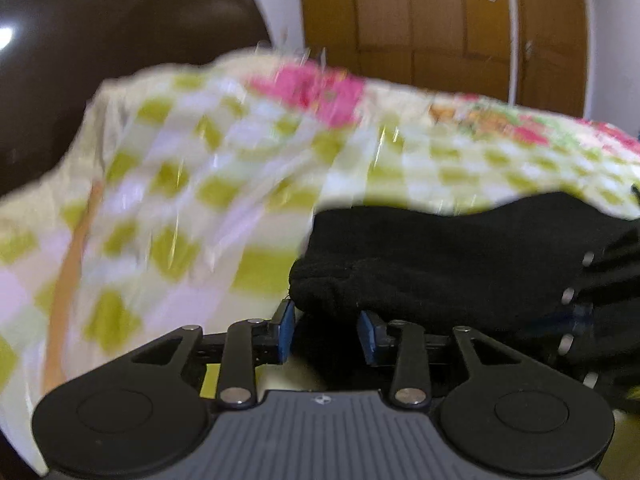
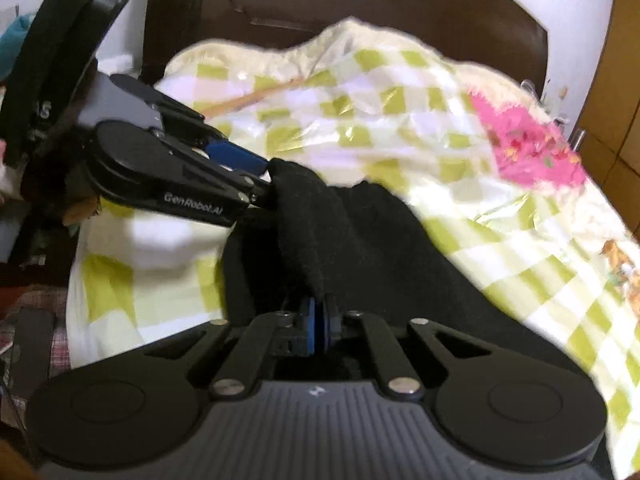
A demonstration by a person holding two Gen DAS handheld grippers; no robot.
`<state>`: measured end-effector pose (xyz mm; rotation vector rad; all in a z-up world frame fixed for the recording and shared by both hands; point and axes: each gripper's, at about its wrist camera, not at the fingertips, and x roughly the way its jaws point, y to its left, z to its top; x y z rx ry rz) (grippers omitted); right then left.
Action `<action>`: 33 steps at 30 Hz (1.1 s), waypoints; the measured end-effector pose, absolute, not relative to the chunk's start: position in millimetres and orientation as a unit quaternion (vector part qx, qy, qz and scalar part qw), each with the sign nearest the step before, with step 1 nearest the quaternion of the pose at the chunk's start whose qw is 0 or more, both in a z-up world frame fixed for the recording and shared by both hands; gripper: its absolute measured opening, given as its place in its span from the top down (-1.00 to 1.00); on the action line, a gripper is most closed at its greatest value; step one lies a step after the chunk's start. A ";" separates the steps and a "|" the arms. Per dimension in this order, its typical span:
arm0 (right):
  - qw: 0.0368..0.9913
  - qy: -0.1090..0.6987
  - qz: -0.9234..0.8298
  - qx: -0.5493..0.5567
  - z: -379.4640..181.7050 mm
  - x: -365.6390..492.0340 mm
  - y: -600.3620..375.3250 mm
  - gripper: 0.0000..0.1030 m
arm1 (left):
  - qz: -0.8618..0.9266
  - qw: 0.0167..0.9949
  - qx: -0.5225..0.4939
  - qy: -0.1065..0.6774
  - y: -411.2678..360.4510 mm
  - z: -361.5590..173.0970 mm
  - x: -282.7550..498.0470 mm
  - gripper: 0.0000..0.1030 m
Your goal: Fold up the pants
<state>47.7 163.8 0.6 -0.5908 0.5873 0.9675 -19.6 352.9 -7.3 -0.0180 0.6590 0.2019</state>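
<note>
bed (image 2: 520, 240) w/ a green-and-white checked blanket (image 1: 180, 184) fills most of both views; pink patch (image 2: 532, 148) on the blanket at abt 2 o'clock in the right wrist view, abt 12 o'clock in the left wrist view. dark brown headboard (image 2: 360, 4) behind it, 12 o'clock in the right view. wooden door or wardrobe (image 1: 420, 20) at 1 o'clock in the left view.

black pants (image 2: 360, 240) lie on the blanket, centre to 6 o'clock in the right view, 3–4 o'clock in the left view (image 1: 440, 256). as the right view shows it, the long axis runs roughly from 5 o'clock up toward 10 o'clock, w/ a bunched, raised ridge of cloth between the two grippers. which end is waist and which is hem: can't tell, cloth too dark and bunched.

right gripper (image 2: 319, 332): blue pads pressed together, pinching a fold of the pants at 6 o'clock; cloth rises straight up from the pads.

left gripper (image 2: 266, 182), seen from the right view at 9–10 o'clock, has its tip at the far end of that ridge. in its own view (image 1: 327, 334) the blue pads (image 1: 286, 332) stand apart w/ black cloth lying in and over the gap; whether they actually bite the cloth, can't tell.

left view is motion-blurred. no containers in view.
</note>
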 end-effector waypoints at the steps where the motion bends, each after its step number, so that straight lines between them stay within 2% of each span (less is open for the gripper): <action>1: 0.788 0.294 0.459 -0.286 -12.2 47.6 171.1 0.84 | 0.102 0.935 -0.008 0.338 351.9 -15.1 -20.1 0.03; 3: 0.776 0.304 0.458 -0.309 -32.3 43.2 182.6 0.72 | 0.114 0.929 0.015 0.351 342.6 -21.5 -25.0 0.03; 5: 0.778 0.283 0.464 -0.316 -31.9 34.8 182.5 0.71 | 0.124 0.928 0.025 0.351 337.7 -18.8 -32.8 0.03; 10: 0.793 0.272 0.477 -0.265 3.7 33.5 152.4 0.63 | 0.165 0.926 0.015 0.339 344.3 1.2 -53.7 0.03; 14: 0.834 0.288 0.429 -0.194 32.2 44.7 90.7 0.54 | 0.129 0.943 0.010 0.307 319.8 32.5 -55.6 0.03; 20: 0.900 0.341 0.233 -0.140 43.9 86.1 -46.0 0.50 | -0.033 0.954 0.018 0.296 219.3 40.8 -8.7 0.03; 26: 0.911 0.412 0.028 -0.007 41.0 158.1 -187.1 0.42 | -0.184 0.930 0.007 0.318 102.8 15.2 50.3 0.03; 30: 0.908 0.415 -0.041 0.031 31.4 210.2 -223.8 0.29 | -0.235 0.914 -0.003 0.332 50.9 8.8 77.6 0.03; 33: 0.898 0.431 -0.057 0.072 21.6 237.0 -235.3 0.28 | -0.252 0.905 -0.005 0.343 31.1 5.5 92.2 0.02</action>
